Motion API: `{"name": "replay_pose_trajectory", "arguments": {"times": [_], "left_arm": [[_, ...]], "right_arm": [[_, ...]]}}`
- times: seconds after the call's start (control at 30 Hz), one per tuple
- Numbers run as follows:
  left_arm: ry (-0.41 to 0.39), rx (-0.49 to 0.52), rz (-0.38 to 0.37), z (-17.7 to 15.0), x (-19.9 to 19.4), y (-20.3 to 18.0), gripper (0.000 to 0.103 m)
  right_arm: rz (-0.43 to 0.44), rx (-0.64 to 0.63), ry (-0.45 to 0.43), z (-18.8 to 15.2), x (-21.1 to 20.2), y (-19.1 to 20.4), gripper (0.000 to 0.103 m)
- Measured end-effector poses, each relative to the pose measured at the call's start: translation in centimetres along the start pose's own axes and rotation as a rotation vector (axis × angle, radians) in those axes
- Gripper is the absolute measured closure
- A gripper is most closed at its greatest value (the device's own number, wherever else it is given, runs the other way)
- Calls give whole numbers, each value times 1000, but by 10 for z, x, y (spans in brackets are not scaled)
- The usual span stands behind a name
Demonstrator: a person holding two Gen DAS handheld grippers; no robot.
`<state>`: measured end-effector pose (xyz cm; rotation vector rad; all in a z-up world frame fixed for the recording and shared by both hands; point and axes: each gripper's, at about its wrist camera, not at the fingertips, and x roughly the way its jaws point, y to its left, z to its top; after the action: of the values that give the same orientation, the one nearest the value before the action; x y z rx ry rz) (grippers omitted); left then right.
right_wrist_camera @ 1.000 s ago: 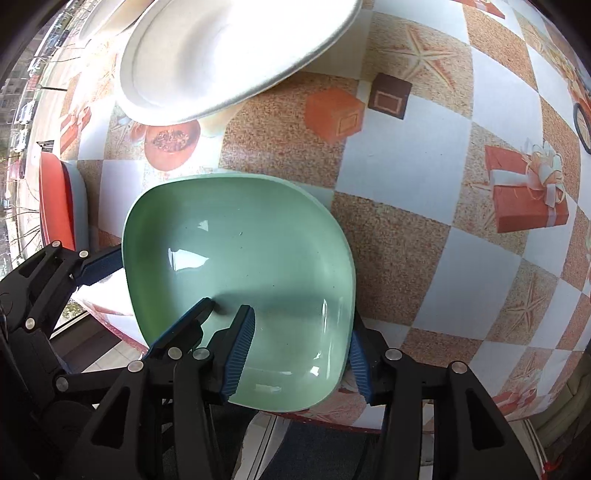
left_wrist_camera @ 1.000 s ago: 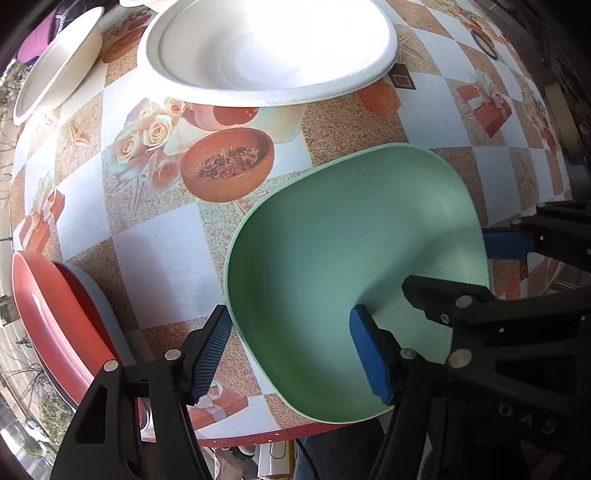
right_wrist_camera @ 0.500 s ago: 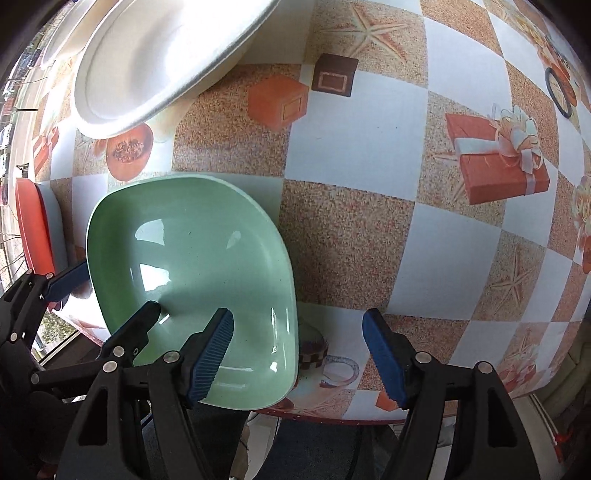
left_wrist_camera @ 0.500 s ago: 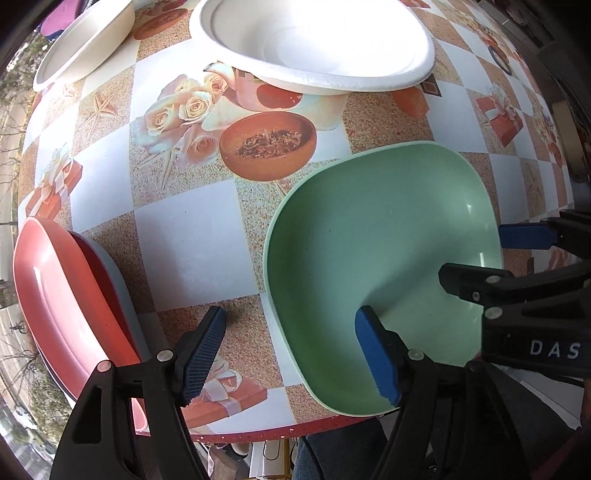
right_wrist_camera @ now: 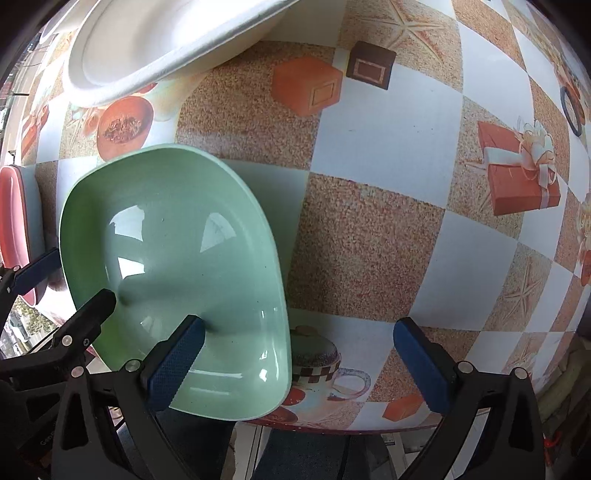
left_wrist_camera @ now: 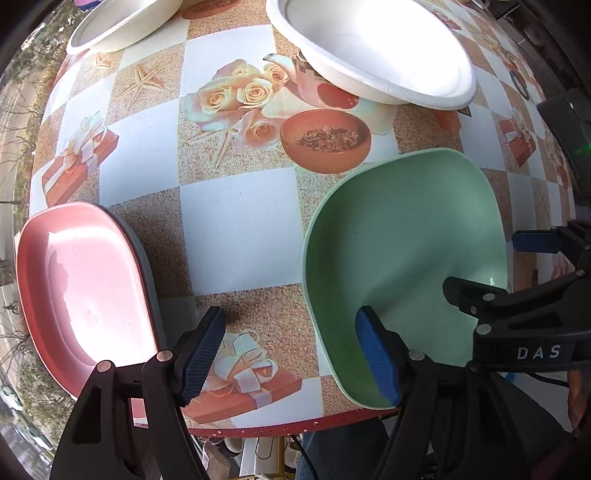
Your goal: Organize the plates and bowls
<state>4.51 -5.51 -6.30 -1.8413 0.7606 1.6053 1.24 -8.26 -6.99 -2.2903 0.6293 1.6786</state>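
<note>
A green square bowl [left_wrist_camera: 402, 254] rests at the table's near edge; it also shows in the right wrist view [right_wrist_camera: 173, 266]. My left gripper [left_wrist_camera: 291, 354] is open, its left finger over the tablecloth and its right finger over the bowl's near rim. My right gripper [right_wrist_camera: 295, 365] is open around the bowl's right rim, holding nothing. A pink plate [left_wrist_camera: 74, 291] lies on a grey plate [left_wrist_camera: 146, 266] at the near left edge. A large white bowl [left_wrist_camera: 373, 48] sits behind the green one, and another white bowl [left_wrist_camera: 122, 22] is at the far left.
The table [right_wrist_camera: 388, 147] has a checked cloth printed with roses, gift boxes and starfish. Its red front edge [left_wrist_camera: 295, 424] runs just under both grippers. A dark object [left_wrist_camera: 569, 122] stands at the right edge.
The right gripper has opened off the green bowl's rim and shifted right. The left gripper has drawn back and left, bringing the pink plate into fuller view. The green bowl stays on the table.
</note>
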Motion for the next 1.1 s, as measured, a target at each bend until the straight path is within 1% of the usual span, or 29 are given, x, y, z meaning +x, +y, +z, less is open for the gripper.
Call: {"name": "replay_pose_trajectory", "arguments": {"times": [0.03, 0.1, 0.2, 0.27, 0.3, 0.33, 0.37, 0.43, 0.47, 0.63, 0.7, 0.73, 0.77, 0.97, 1.03, 1.07, 1.1], "left_arm": [[5, -7, -8, 0, 1, -4, 27], [-3, -5, 0, 0, 6, -8, 25], [-8, 26, 26, 2, 10, -23, 20], [2, 39, 28, 11, 15, -27, 10], [7, 47, 32, 11, 17, -32, 7], [22, 56, 34, 12, 22, -36, 0], [21, 63, 39, 12, 24, -40, 0], [17, 72, 38, 14, 24, -48, 0], [19, 75, 39, 25, 29, -54, 0], [20, 57, 37, 28, 30, -66, 0], [22, 49, 35, 33, 26, -73, 0], [24, 46, 34, 38, 28, -57, 0], [27, 43, 33, 40, 31, -54, 0], [30, 38, 31, 49, 34, -69, 0], [25, 39, 30, 44, 36, -70, 0], [24, 37, 29, 39, 24, -68, 0], [23, 37, 29, 37, 25, -67, 0]], "right_arm": [[7, 22, 5, 0, 3, 1, 0], [16, 65, 15, 0, 5, -12, 0], [13, 73, 32, 3, 8, -10, 0], [17, 79, 44, 7, 8, -12, 0], [17, 79, 48, 12, 9, -13, 0], [17, 79, 49, 11, 12, -12, 0], [16, 79, 48, 10, 14, -11, 0], [16, 79, 44, 19, 9, -16, 0], [16, 81, 44, 19, 10, -16, 0], [17, 80, 58, 11, 7, -14, 0], [18, 81, 65, 14, 8, -13, 0], [18, 81, 64, 13, 10, -17, 0], [17, 80, 59, 13, 10, -17, 0], [15, 77, 33, 12, 8, -14, 0], [15, 77, 32, 11, 7, -14, 0], [15, 77, 32, 11, 7, -14, 0], [15, 77, 31, 11, 7, -14, 0]]}}
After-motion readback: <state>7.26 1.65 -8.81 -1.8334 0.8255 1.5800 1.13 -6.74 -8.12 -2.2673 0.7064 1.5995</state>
